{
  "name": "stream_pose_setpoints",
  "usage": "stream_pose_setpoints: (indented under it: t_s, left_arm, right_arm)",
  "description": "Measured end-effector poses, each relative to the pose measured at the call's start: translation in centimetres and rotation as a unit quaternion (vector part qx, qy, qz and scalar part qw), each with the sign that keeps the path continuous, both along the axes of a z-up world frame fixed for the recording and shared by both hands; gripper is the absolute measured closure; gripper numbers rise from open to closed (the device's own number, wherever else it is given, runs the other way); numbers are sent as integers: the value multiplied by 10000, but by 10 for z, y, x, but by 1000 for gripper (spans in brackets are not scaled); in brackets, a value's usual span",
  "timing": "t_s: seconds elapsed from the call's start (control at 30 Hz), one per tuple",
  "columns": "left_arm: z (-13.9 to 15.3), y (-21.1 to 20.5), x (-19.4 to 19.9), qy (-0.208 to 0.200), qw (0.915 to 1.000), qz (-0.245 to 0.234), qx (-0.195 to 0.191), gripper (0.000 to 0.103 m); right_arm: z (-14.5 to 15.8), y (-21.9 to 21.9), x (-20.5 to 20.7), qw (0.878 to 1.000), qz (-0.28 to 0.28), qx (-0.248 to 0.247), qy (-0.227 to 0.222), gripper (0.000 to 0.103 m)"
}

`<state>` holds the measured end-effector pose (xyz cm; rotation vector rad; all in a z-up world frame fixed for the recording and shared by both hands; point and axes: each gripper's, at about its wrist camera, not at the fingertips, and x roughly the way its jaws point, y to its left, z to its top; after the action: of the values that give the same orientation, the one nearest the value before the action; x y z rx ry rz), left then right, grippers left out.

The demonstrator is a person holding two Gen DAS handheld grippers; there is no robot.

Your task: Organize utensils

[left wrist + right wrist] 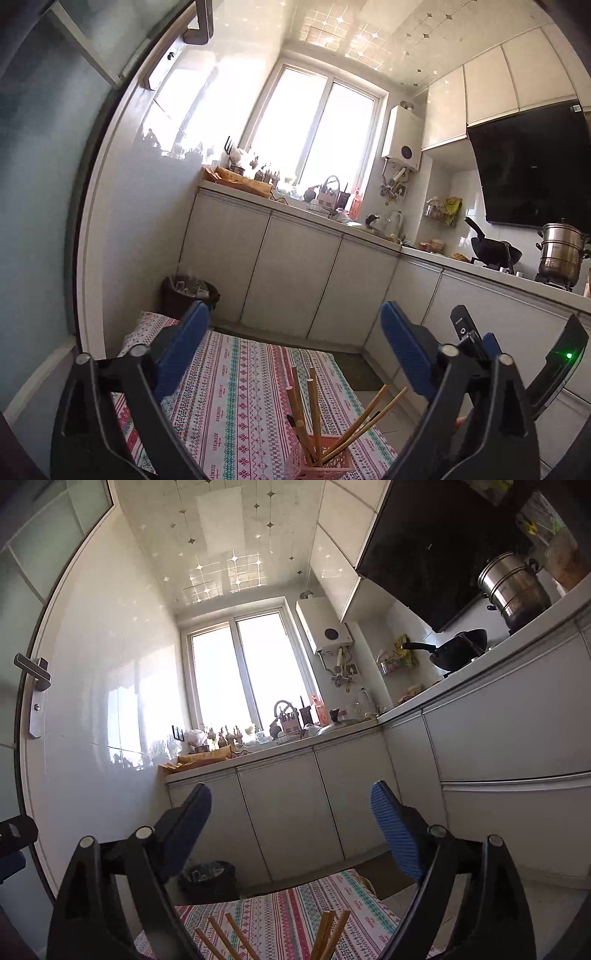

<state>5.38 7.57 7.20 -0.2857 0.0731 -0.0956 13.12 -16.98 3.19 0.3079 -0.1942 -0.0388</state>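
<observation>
Blue-padded jaws of left gripper (293, 321) and right gripper (291, 801) spread wide, empty, above chopsticks (314, 413)

The pink basket (318, 459) is cut off by the left wrist view's bottom edge. In the right wrist view that basket is out of sight, only chopsticks (225, 939) showing above the edge.

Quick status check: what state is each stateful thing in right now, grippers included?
Left hand-held gripper: open, nothing between its fingers.
Right hand-held gripper: open, empty.
Chopsticks: standing, leaning apart, in the basket.
Pink basket: upright on the patterned cloth.
Trash bin: uncovered, on the floor.
</observation>
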Motion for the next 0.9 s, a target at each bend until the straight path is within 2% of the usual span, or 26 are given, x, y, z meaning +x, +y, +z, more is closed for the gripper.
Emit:
stream_pose_setpoints:
  t_s: [0.07, 0.2, 0.47, 0.8, 0.9]
  left_arm:
    - [3, -1, -6, -79, 9999, 137, 46, 7]
    - [7, -1, -13, -54, 9998, 144, 94, 7]
    - [5, -23, -28, 60, 9980, 115, 621, 7]
    - [-24, -47, -58, 352, 9954, 67, 888, 7]
    - [-30, -56, -66, 464, 9929, 83, 1092, 7]
  right_arm:
    - [3, -3, -12, 9999, -65, -110, -29, 7]
    - [7, -9, -36, 9995, -144, -289, 5, 7]
    - [7, -20, -79, 9976, -42, -583, 378, 7]
    - [-5, -36, -112, 9934, 80, -577, 993, 7]
    - [-12, -38, -121, 9917, 10, -612, 1134, 7]
